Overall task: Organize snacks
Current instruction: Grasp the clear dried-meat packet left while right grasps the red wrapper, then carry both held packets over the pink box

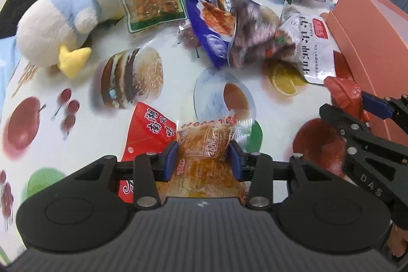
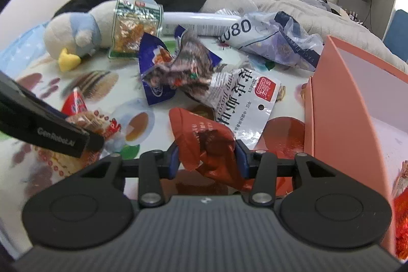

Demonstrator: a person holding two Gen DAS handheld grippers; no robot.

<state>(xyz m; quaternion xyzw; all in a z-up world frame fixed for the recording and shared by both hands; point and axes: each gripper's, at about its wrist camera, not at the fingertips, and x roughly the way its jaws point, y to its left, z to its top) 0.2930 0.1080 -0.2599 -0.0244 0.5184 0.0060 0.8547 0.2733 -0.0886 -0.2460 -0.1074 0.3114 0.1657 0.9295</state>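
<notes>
My left gripper (image 1: pixel 203 159) has its blue pads clamped on both sides of a clear-wrapped orange snack packet (image 1: pixel 206 142), held over the near edge of the food-printed tablecloth (image 1: pixel 165 42) with a red printed snack bag (image 1: pixel 150 130) under it. My right gripper (image 2: pixel 207 161) is closed on a crumpled dark-red foil snack packet (image 2: pixel 204 142), held just beside the left wall of the open salmon-pink cardboard box (image 2: pixel 339 103) at the cloth's right edge. The remaining packets lie heaped mid-cloth, with a white-and-blue plush duck (image 1: pixel 61 24) at the far left corner.
</notes>
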